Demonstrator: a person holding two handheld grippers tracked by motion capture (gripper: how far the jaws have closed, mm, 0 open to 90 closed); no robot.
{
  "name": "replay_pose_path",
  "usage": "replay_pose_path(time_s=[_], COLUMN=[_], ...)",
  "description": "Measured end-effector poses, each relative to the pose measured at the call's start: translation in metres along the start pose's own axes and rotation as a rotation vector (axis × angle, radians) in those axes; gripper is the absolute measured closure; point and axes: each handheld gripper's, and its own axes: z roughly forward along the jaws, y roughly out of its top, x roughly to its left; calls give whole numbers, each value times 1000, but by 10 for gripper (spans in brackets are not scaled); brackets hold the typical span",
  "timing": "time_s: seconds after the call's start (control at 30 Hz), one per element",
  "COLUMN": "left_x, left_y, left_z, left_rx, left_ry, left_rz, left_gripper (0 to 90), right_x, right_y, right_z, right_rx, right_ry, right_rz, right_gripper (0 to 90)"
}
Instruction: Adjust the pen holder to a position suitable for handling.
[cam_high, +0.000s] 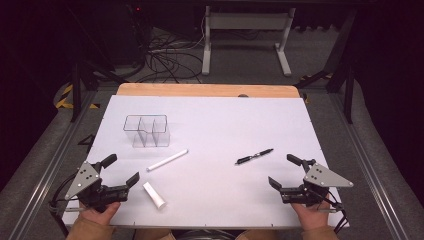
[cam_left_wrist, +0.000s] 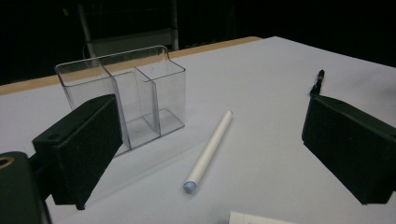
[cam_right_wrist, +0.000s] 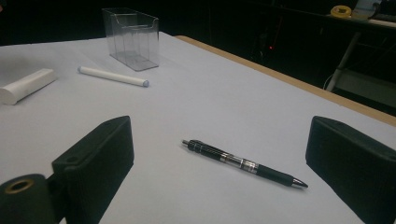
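The worktop (cam_high: 225, 125) is a pale sheet over a wooden board whose far edge shows as a tan strip. A clear organiser (cam_high: 146, 131) with three compartments stands upright at far left. Near it, toward the front, lies a white marker (cam_high: 167, 160), and closer still a short white block (cam_high: 154, 195), perhaps an eraser. Well apart to the right lies a black pen (cam_high: 254, 156), angled.

One camera overhead, two low; all share the organizer (cam_high: 146, 131)
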Motion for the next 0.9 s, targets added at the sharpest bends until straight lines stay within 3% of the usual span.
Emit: replay_pose_path(time_s=[0.7, 0.9], left_x=[1, 3], left_y=[3, 9], left_z=[1, 3], left_rx=[9, 33], left_ry=[12, 3], left_rz=[11, 14], left_gripper=[90, 92], right_x=[2, 2], right_y=[-1, -2], right_z=[2, 4], right_rx=[13, 16], right_ry=[19, 26], right_rz=[8, 7], right_gripper=[108, 111])
